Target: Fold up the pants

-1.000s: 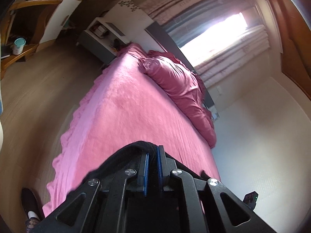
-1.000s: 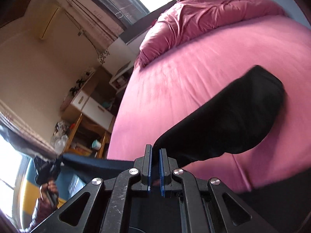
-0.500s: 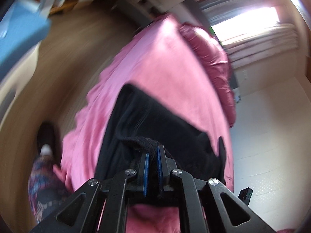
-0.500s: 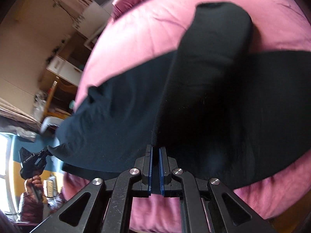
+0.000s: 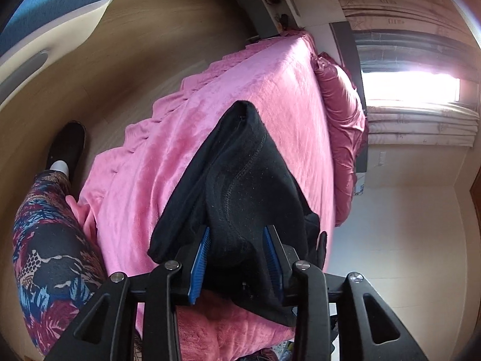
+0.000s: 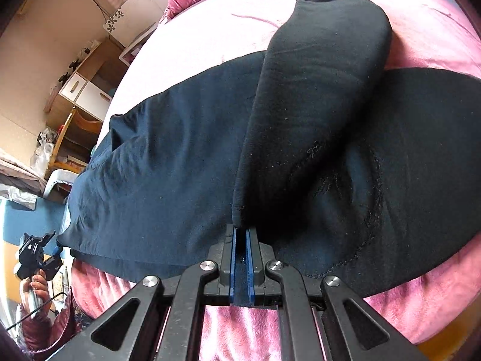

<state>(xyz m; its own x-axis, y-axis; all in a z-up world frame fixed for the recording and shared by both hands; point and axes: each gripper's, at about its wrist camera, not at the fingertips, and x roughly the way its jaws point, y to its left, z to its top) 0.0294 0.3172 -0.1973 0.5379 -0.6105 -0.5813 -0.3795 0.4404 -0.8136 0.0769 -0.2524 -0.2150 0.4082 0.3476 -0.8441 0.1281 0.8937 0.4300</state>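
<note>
Black pants [image 6: 168,162] lie spread on the pink bed, with one part [image 6: 315,90] folded over and running away from me. My right gripper [image 6: 241,234] is shut on the edge of that folded part. In the left wrist view the pants [image 5: 246,180] lie on the bed near its near edge. My left gripper [image 5: 237,240] is open, its blue pads on either side of a bunched fold of the pants. The left gripper also shows in the right wrist view [image 6: 39,255], held in a hand at the pants' far left end.
The pink bed cover [image 5: 246,90] fills the middle, with a dark pink duvet [image 5: 342,114] at the head. A person's patterned leg [image 5: 51,234] and black shoe [image 5: 66,147] stand on the wood floor [image 5: 135,45] at the left. A wooden desk with white drawers [image 6: 81,90] is beyond.
Both grippers have brought the pants down onto the bed. The left gripper's jaws have opened and let go of the fabric. The right gripper stays shut on it.
</note>
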